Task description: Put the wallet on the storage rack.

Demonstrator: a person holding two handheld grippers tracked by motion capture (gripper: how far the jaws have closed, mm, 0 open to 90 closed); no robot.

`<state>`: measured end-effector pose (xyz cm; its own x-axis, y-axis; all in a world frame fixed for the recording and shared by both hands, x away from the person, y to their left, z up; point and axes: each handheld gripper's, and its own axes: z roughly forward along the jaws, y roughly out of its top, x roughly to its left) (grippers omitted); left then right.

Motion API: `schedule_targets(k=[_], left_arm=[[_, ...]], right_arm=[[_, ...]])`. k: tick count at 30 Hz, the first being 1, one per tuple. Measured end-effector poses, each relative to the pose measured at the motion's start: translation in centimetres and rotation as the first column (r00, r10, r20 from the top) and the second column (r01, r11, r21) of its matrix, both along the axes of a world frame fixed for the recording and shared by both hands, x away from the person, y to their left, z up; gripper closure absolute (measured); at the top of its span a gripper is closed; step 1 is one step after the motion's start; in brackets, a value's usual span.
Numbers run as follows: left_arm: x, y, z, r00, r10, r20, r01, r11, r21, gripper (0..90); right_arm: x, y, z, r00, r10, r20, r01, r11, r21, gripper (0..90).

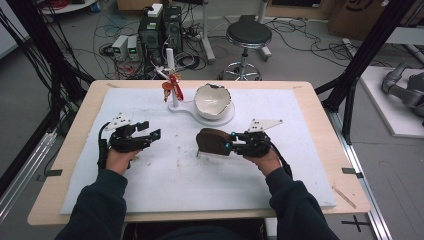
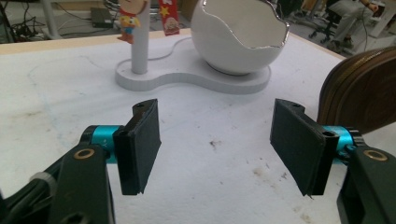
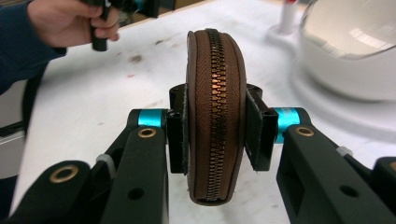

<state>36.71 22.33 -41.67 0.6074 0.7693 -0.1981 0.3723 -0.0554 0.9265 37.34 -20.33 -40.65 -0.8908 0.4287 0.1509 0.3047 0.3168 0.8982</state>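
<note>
A round brown zippered pouch [image 1: 212, 141] stands on edge near the middle of the white mat. My right gripper [image 1: 231, 146] is shut on it, and in the right gripper view the pads press both sides of the pouch [image 3: 215, 114] with the zipper facing me. My left gripper [image 1: 150, 135] is at the left of the mat, open, with nothing between its pads [image 2: 140, 147]. In the left gripper view the pouch [image 2: 362, 91] stands at the right edge, apart from that gripper.
A white eggshell-shaped bowl [image 1: 212, 99] sits on a white base [image 1: 192, 108] with a post [image 1: 174, 92] bearing small red figures, at the back of the mat [image 1: 200, 185]. The bowl [image 2: 240, 32] lies ahead of my left gripper. A stool [image 1: 248, 36] stands beyond the table.
</note>
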Motion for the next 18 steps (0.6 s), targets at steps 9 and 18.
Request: schedule_targets(k=[9,18], left_arm=[[0.1,1.5,0.0,0.9990,0.044,0.007,-0.044,0.9989,-0.017,22.6],[0.2,1.7,-0.1,0.9990,0.044,-0.004,-0.044,0.9990,-0.011,22.6]], right_arm=[[1.0,-0.9,2.8,0.9924,-0.079,0.094,0.077,0.997,0.027,67.1],[3.4,-0.4,6.7,0.9770,-0.133,0.167,0.118,0.989,0.093,67.5]])
